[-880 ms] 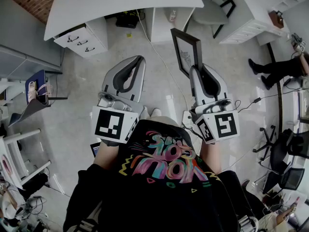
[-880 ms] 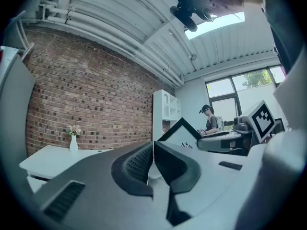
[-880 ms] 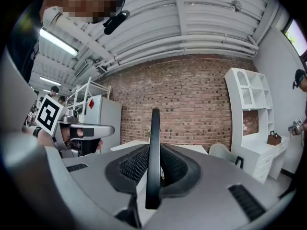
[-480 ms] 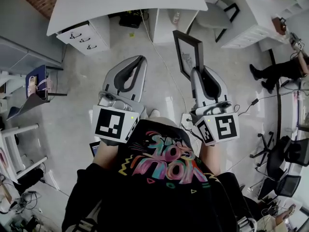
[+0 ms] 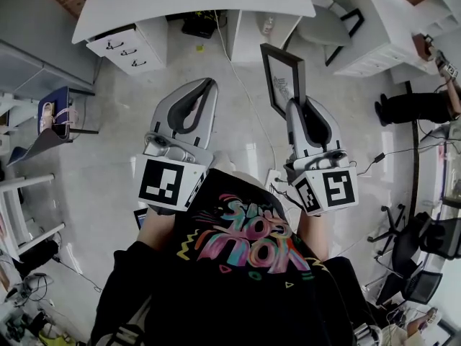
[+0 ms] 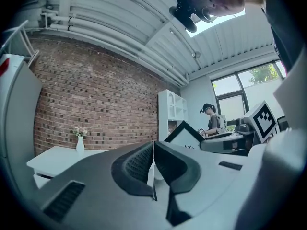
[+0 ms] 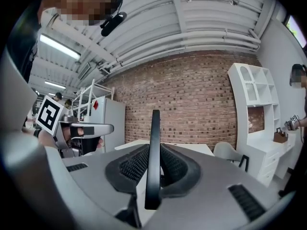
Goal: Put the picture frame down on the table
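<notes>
A black picture frame [image 5: 282, 78] with a white print stands upright in the air, my right gripper [image 5: 297, 105] shut on its lower edge. In the right gripper view the picture frame [image 7: 153, 152] shows edge-on between the ribbed pads [image 7: 135, 166]. My left gripper [image 5: 209, 86] is shut with nothing in it, level with the right one and to its left; its pads [image 6: 140, 163] meet. The white table [image 5: 194, 2] lies ahead of both grippers, past a stretch of floor. The same picture frame [image 6: 184, 137] shows at the right in the left gripper view.
A white drawer unit [image 5: 126, 45] stands under the table's left end, with cables and a black box on the floor beneath. A chair [image 5: 324, 16] sits at the right of the table, white shelving [image 5: 389, 20] beyond it. A person [image 5: 414, 107] stands at far right.
Both grippers and the frame hold the same pose. The table and drawers have slid slightly right and nearer in the head view as I step forward.
</notes>
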The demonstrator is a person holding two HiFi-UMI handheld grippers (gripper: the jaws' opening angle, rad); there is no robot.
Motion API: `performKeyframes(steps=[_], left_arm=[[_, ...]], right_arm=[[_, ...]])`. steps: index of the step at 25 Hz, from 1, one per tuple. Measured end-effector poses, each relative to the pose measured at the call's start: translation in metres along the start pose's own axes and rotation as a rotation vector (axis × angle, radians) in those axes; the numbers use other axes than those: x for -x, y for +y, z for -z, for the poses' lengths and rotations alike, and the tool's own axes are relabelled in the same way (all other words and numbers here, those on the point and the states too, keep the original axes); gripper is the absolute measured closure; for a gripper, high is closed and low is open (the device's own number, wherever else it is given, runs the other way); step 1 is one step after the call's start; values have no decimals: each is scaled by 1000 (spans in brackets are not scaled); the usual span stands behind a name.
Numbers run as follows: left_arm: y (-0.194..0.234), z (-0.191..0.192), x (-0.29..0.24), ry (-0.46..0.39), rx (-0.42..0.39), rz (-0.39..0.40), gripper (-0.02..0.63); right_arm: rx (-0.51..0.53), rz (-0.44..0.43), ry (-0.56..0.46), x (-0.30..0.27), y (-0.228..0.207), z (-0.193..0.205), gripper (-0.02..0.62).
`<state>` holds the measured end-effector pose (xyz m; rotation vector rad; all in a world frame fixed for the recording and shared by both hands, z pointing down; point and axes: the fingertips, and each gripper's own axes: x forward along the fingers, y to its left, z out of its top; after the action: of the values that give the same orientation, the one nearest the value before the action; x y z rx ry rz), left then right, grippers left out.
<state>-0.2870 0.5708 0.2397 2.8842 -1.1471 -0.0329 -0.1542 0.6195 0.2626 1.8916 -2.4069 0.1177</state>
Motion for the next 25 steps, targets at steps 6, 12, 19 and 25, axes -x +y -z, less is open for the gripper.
performKeyframes(steps=[6,12,19,25], left_arm=[[9,14,-21,33,-18,-5,578],[36,16,-74,11,-4,-18,578],[97,16,-184,11,-3,-15,578],[165,13,-285,29,18,-18,578]], right_arm=[[-17,3,16,-13,-20,10,506],[-25,5,25,-61,-54,16,506],[-24,2,43,-168,-118,9,506],[-33,0,62,-277,-172,-7,506]])
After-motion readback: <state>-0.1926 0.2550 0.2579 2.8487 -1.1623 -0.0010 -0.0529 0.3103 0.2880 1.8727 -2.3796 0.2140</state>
